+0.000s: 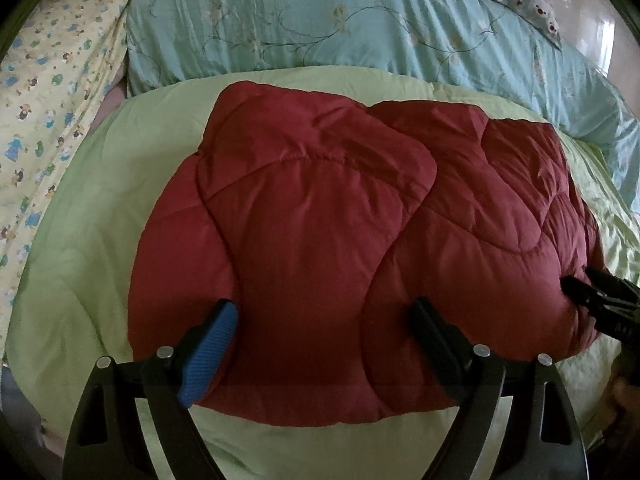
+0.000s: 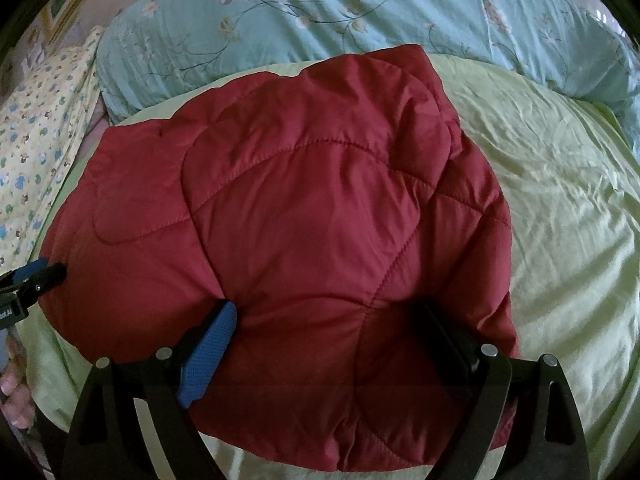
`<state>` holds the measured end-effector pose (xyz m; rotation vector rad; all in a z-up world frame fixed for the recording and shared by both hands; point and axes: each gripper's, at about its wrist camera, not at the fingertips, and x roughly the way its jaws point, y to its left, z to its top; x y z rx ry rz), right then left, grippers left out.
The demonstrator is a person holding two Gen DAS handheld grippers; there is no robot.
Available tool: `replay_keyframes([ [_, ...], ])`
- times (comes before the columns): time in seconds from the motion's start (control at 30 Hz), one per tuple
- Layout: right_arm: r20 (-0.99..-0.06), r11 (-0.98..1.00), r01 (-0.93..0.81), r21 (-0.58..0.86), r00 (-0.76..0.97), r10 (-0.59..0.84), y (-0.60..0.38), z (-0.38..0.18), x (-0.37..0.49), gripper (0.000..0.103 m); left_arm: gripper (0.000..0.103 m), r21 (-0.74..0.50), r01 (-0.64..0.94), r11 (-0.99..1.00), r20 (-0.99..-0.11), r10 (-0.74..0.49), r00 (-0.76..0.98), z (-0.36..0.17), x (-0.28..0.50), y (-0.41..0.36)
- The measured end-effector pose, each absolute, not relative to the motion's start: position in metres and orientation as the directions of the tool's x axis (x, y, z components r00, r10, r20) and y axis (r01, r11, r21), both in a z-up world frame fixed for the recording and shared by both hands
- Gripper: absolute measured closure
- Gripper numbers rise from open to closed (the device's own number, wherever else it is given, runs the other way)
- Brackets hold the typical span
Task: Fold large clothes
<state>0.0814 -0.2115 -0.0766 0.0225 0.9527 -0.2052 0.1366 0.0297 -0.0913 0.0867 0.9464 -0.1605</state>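
A dark red quilted jacket (image 1: 320, 220) lies folded into a thick bundle on a light green quilt (image 1: 100, 240). My left gripper (image 1: 324, 320) is wide open, its fingers straddling the near left part of the bundle; the padded fabric bulges between them. My right gripper (image 2: 328, 320) is wide open too, its fingers straddling the near right part of the jacket (image 2: 300, 220). The right gripper shows at the right edge of the left wrist view (image 1: 600, 300); the left gripper shows at the left edge of the right wrist view (image 2: 32, 280).
A teal floral duvet (image 1: 360, 32) is heaped behind the green quilt (image 2: 560, 200). A yellow patterned sheet (image 1: 44, 120) lies at the left. A hand (image 2: 16, 400) holds the left gripper's handle.
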Motion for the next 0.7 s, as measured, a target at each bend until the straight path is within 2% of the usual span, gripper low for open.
replay_keyframes([
  [0.37,-0.781,0.977,0.212,-0.023,0.606,-0.150,-0.208,-0.050,0.067,0.011,0.016,0.057,0.206,0.977,-0.791,-0.082,0.607,-0.081,0.119,0.022],
  [0.7,-0.755,0.992,0.126,-0.024,0.648,-0.101,-0.189,-0.033,0.075,0.011,0.016,0.052,0.224,0.973,-0.790,-0.097,0.606,-0.077,0.117,0.024],
])
